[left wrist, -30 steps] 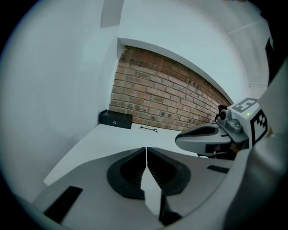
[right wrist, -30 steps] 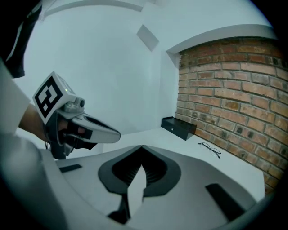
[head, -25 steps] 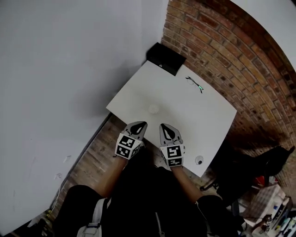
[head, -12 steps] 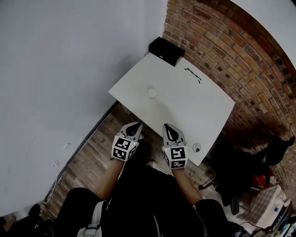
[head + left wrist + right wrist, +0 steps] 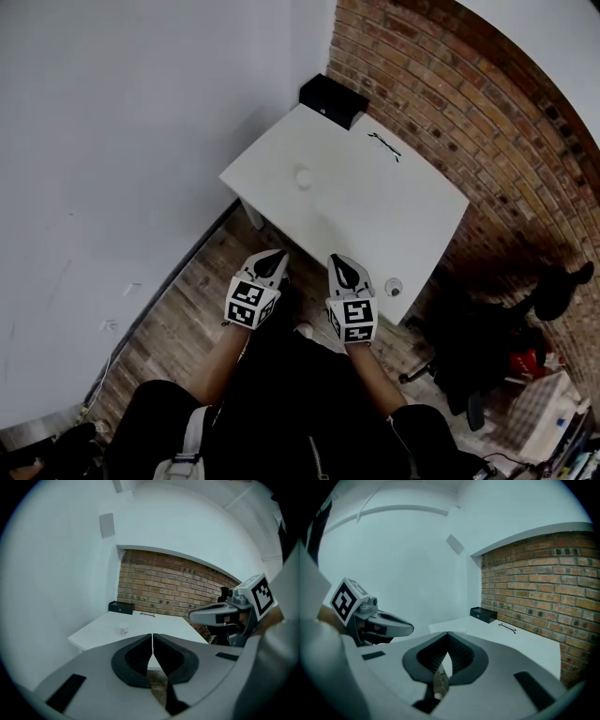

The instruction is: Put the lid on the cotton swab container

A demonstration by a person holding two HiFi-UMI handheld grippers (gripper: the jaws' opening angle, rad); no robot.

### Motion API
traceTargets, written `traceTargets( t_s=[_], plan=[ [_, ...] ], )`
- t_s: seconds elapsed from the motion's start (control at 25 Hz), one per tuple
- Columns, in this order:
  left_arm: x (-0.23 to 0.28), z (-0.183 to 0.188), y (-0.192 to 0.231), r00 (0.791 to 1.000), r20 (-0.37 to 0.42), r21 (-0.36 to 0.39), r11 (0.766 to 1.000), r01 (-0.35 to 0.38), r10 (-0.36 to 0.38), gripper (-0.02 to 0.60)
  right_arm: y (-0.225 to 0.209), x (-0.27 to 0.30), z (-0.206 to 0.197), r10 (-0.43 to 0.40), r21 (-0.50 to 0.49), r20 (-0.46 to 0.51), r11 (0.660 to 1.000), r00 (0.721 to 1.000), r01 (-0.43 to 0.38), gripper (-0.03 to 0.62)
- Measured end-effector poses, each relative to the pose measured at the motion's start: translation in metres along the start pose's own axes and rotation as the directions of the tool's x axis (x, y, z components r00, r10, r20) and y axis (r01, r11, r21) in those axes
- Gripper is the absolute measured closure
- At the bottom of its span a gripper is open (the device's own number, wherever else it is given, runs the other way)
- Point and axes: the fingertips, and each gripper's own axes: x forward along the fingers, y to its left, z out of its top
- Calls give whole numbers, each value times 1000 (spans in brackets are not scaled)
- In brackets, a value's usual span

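On the white table [image 5: 375, 220] a small round white container [image 5: 302, 176] stands toward the far left; the left gripper view shows it too, container [image 5: 123, 630]. A second small round white piece [image 5: 394, 287], perhaps the lid, lies at the table's near right corner. Both grippers hang short of the table, above the wooden floor. My left gripper [image 5: 273, 256] is shut with nothing in it, its jaws meeting in the left gripper view, left gripper [image 5: 152, 635]. My right gripper [image 5: 341, 266] is likewise shut and empty, right gripper [image 5: 447, 633].
A black box [image 5: 333, 99] sits at the table's far corner against the brick wall [image 5: 441, 103]. A pair of glasses [image 5: 384, 146] lies near it. A white wall [image 5: 122, 150] runs along the left. Dark chairs and clutter [image 5: 525, 375] stand at the right.
Both grippers have drawn back from the table's near edge and now hang over the floor. The table sits farther off in the head view. Both stay shut.
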Motion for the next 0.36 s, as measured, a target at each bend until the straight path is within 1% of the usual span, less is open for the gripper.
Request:
traceTargets(
  t_s=[0.2,0.36],
  plan=[
    [1,3,-10,1000,4,4,1000,11,-11,565,-3,-5,-7,-11,15,-21,1000,1000,11,572],
    [3,3,-14,1000,-2,12,1000,20,-20,565,-4,-6,-6,-13,22,-16,1000,1000,14,572]
  ],
)
